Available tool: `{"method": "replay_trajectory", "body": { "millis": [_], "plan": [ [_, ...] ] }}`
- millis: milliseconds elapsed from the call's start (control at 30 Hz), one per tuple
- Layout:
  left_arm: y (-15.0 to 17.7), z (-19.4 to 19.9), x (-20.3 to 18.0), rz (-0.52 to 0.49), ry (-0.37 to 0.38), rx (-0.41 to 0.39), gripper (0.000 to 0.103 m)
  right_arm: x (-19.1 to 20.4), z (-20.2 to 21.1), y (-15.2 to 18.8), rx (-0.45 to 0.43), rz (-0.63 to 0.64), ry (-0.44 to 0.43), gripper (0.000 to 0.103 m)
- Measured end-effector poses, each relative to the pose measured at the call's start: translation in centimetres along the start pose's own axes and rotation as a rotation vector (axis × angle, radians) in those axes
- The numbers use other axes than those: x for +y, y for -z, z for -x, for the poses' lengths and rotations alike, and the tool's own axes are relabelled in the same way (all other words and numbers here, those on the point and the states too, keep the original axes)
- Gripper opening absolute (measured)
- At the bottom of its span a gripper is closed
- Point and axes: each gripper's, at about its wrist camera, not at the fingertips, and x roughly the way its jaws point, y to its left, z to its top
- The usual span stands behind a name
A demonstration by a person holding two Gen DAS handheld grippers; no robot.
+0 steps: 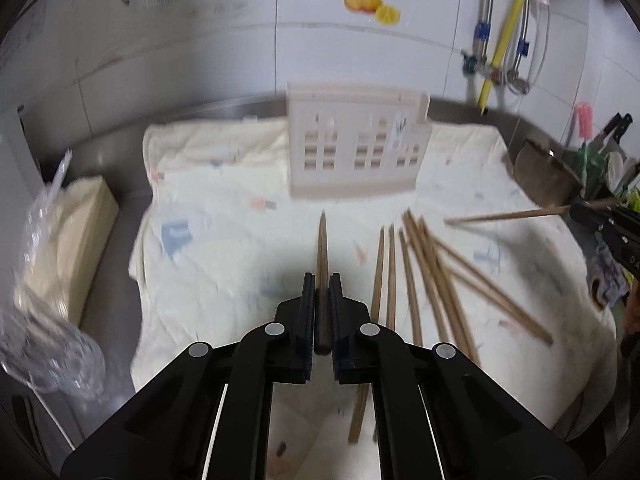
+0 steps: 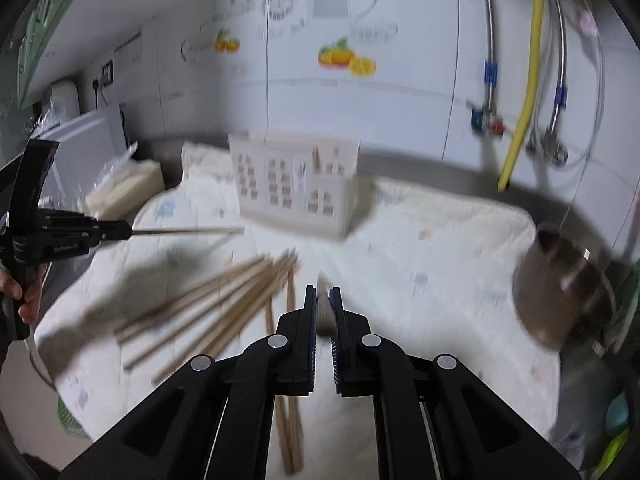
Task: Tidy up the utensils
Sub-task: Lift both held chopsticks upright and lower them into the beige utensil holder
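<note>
My left gripper (image 1: 322, 280) is shut on one wooden chopstick (image 1: 322, 240), which points ahead at the beige slotted utensil holder (image 1: 356, 148) standing on the pale cloth (image 1: 208, 208). Several loose chopsticks (image 1: 424, 276) lie fanned on the cloth to its right. At the right edge, the right gripper (image 1: 575, 209) holds another chopstick (image 1: 508, 215) level above the cloth. In the right wrist view, my right gripper (image 2: 323, 292) is shut on a chopstick (image 2: 322, 312). The left gripper (image 2: 129, 233), in a person's hand, holds its chopstick (image 2: 188, 231) towards the holder (image 2: 296, 184). The loose chopsticks (image 2: 224, 292) lie between them.
A metal pot (image 2: 560, 292) sits at the cloth's right edge. A clear plastic bag and a cream box (image 1: 68, 240) lie left of the cloth. Pipes and a yellow hose (image 2: 528, 80) run down the tiled wall behind. Knives and clutter (image 1: 608, 152) stand at the far right.
</note>
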Motion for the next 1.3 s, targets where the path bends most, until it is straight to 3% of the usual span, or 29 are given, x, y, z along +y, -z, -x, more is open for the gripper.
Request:
{"method": "replay_trajectory", "body": {
  "millis": [400,667,1000,1300],
  "plan": [
    [-8.2,1.9,-0.3,-0.028,0.048,-0.078,0.006,-1.6,0.4,-10.9,-0.079,0.037,-0.07,0.006],
    [-14.8,6.5,-2.0,-0.104,0.035,-0.214,0.005,-2.8,0.1,-16.1,-0.083,0.038,-0.092,0.006],
    [-23.3,6.3,-2.2,-0.064,0.012,-0.349,0.005,-2.5,-3.5,-17.5,-0.04,0.059,-0.078,0.006],
    [-25.9,1.1,0.2,0.045,-0.023,-0.351,0.005,-3.0,-7.0,-16.8,0.019,0.062,-0.068,0.006]
  ]
}}
